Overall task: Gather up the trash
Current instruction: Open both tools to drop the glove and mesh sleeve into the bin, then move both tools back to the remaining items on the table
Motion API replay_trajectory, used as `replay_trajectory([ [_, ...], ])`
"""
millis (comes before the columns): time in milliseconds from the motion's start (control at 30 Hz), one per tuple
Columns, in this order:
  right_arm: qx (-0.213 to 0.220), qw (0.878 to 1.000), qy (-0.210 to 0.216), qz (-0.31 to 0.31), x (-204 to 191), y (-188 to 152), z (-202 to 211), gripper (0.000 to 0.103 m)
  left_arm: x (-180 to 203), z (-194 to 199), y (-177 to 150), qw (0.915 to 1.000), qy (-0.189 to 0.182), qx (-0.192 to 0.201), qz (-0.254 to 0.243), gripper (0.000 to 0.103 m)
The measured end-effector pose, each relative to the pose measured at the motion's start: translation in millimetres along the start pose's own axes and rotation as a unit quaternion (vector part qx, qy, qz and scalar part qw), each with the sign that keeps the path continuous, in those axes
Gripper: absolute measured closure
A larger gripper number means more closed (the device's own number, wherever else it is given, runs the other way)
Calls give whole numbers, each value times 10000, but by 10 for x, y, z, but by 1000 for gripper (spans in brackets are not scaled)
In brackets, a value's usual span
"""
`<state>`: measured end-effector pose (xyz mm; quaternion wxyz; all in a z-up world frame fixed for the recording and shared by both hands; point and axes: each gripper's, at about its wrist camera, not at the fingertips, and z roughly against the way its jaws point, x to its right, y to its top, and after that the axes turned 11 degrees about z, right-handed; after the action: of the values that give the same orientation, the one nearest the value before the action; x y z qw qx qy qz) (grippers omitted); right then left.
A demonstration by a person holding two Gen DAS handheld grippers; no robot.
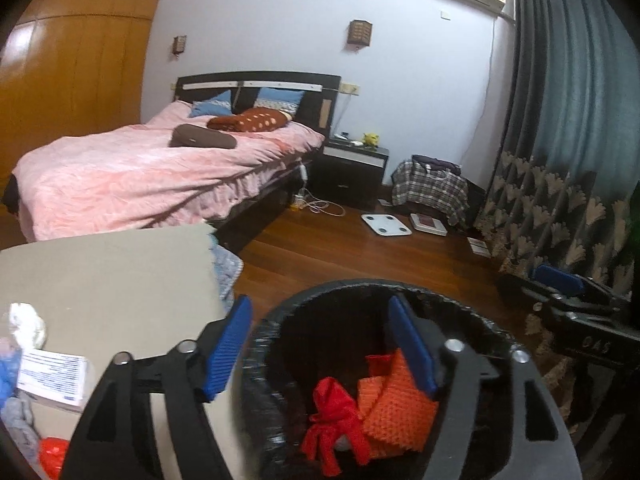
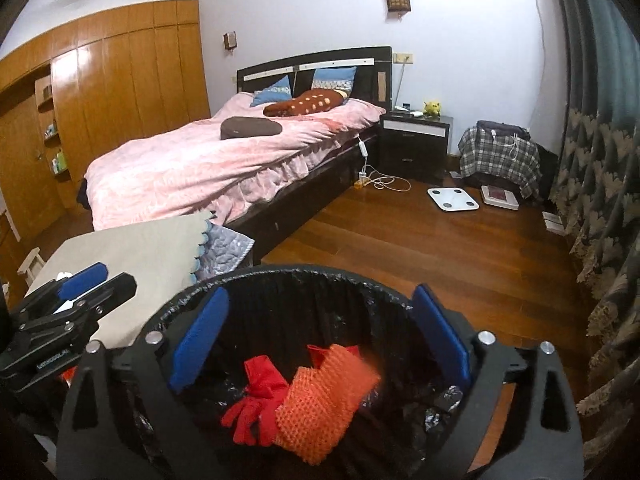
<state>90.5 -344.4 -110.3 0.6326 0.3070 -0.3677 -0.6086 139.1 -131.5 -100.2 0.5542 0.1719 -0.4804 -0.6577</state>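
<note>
A black bin with a black liner point(image 1: 472, 312) point(image 2: 280, 276) stands on the wood floor below both grippers. Inside lie an orange mesh piece point(image 1: 400, 408) point(image 2: 324, 400) and a red crumpled piece point(image 1: 332, 412) point(image 2: 260, 396). My left gripper point(image 1: 320, 348) is open and empty, straddling the bin's left rim. My right gripper point(image 2: 320, 340) is open and empty over the bin mouth. On the beige table point(image 1: 120, 280) at the left lie a white crumpled tissue point(image 1: 26, 324), a printed white box point(image 1: 52, 376) and a red scrap point(image 1: 54, 454).
A bed with a pink cover point(image 2: 224, 160) stands behind the table. A nightstand point(image 2: 416, 140), a white scale point(image 2: 452, 198) and a plaid-covered item point(image 2: 500, 156) are further back. A patterned curtain point(image 2: 600, 200) hangs at the right. The right gripper also shows in the left wrist view point(image 1: 560, 284).
</note>
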Motion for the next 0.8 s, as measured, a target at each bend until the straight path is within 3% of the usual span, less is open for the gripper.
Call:
replay_trajectory([
  [400, 132, 9982, 569, 143, -524, 148, -47, 7, -657, 452, 54, 9960, 792, 373, 178, 13],
  [800, 218, 9881, 1433, 520, -1472, 356, -208, 7, -1400, 836, 21, 9828, 1703, 527, 481, 12],
])
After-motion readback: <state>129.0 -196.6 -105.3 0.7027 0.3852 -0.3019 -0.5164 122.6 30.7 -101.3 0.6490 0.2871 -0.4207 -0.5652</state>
